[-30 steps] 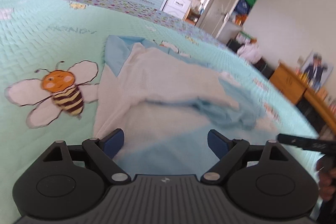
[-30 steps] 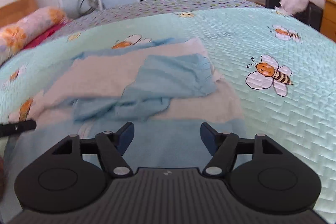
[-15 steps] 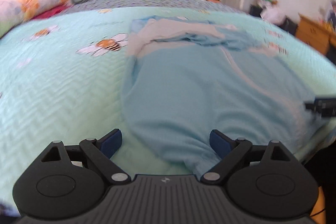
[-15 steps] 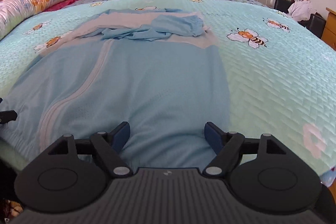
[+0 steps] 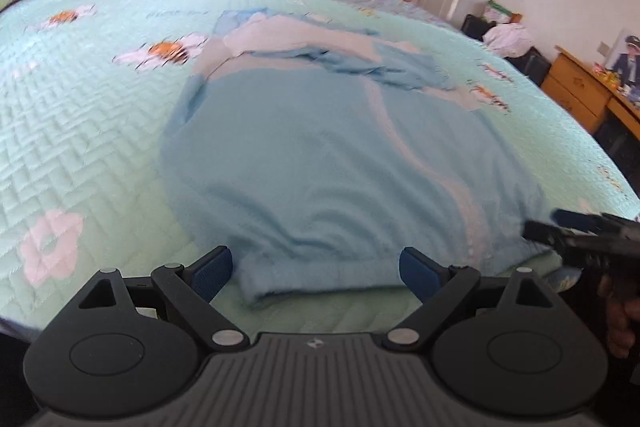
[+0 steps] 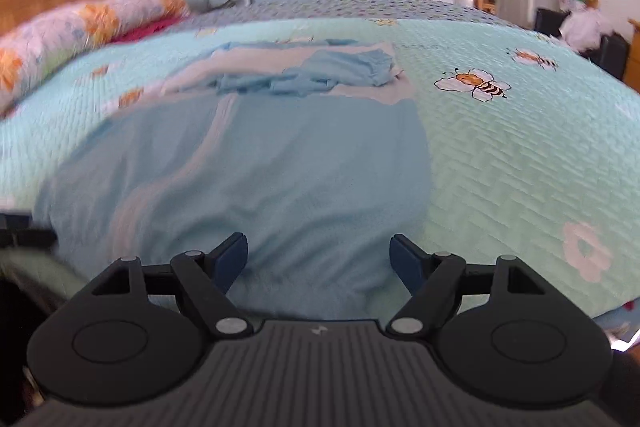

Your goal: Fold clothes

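Both the left hand-held gripper [image 5: 316,263] and the right hand-held gripper [image 6: 318,259] stood wide apart and held nothing, the right one's jaws having just been opening, at the near hem of the blue garment [image 5: 320,163] spread on the bed [image 5: 80,131]. Its 2 sleeves (bunched at the far end) looked folded in; the lengthwise folds seemingly remained.
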Demonstrator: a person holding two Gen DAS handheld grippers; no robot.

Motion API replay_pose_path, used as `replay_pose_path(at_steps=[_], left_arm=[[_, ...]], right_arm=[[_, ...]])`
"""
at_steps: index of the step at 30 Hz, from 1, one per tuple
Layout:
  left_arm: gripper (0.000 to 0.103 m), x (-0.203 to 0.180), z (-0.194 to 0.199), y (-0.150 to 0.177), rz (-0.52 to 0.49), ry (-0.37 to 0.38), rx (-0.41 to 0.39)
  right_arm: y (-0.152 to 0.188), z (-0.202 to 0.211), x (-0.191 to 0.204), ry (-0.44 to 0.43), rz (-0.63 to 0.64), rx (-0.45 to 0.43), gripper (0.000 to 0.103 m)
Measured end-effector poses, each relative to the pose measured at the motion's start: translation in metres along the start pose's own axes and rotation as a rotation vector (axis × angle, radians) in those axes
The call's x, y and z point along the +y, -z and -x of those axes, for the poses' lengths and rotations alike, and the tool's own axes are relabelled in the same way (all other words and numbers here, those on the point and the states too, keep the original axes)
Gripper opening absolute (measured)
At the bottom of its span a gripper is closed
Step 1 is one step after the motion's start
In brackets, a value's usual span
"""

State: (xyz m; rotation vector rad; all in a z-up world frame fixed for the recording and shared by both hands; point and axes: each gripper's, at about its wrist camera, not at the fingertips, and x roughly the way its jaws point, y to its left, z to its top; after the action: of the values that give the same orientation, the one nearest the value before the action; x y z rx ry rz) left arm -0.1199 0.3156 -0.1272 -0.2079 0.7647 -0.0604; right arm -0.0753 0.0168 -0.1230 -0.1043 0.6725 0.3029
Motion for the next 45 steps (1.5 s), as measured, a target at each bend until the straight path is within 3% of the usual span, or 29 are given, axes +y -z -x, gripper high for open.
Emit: replay_pose_path(at_steps=[3, 7, 16, 18, 28, 31, 32, 33, 34, 35, 36, 38, 45], left_arm=[[0.093, 0.006, 0.004, 0.0, 0.046, -0.011, -0.004], [0.093, 0.008, 0.011, -0.005, 0.095, 0.006, -0.012], [0.096, 0.025, 0.009, -0.005, 0.31, 0.084, 0.042], [0.101, 0.026, 0.005, -0.006, 0.362, 0.116, 0.052], [0.098, 0.052, -0.009, -0.006, 0.684, 0.291, 0.086], [0.082, 0.059, -0.006, 0.0, 0.746, 0.298, 0.081], [0.068, 0.061, -0.005, 0.002, 0.757, 0.302, 0.081], [0.047, 0.063, -0.004, 0.005, 0.77, 0.308, 0.083], [0.035, 0.066, -0.005, 0.009, 0.79, 0.316, 0.092], [0.018, 0.066, -0.007, 0.012, 0.803, 0.326, 0.102], [0.015, 0.067, -0.009, 0.016, 0.817, 0.335, 0.111], [0.01, 0.066, -0.011, 0.02, 0.821, 0.344, 0.115], [0.011, 0.064, -0.012, 0.017, 0.786, 0.333, 0.121]], right_arm=[[0.007, 0.008, -0.018, -0.02, -0.066, -0.001, 0.078], [0.009, 0.021, -0.037, -0.047, -0.2, -0.068, 0.079], [0.028, 0.002, -0.094, -0.396, -0.658, 0.032, 0.079], [0.03, -0.005, -0.098, -0.446, -0.723, 0.039, 0.079], [0.043, -0.022, -0.114, -0.622, -0.975, 0.078, 0.078], [0.044, -0.022, -0.115, -0.637, -0.994, 0.085, 0.076], [0.045, -0.023, -0.115, -0.641, -1.0, 0.095, 0.073], [0.047, -0.024, -0.115, -0.645, -1.008, 0.108, 0.065], [0.048, -0.025, -0.115, -0.649, -1.016, 0.121, 0.059], [0.05, -0.027, -0.115, -0.653, -1.023, 0.134, 0.045], [0.051, -0.029, -0.114, -0.651, -1.029, 0.15, 0.032], [0.052, -0.032, -0.113, -0.649, -1.039, 0.164, 0.02], [0.055, -0.035, -0.11, -0.653, -1.062, 0.168, 0.02]])
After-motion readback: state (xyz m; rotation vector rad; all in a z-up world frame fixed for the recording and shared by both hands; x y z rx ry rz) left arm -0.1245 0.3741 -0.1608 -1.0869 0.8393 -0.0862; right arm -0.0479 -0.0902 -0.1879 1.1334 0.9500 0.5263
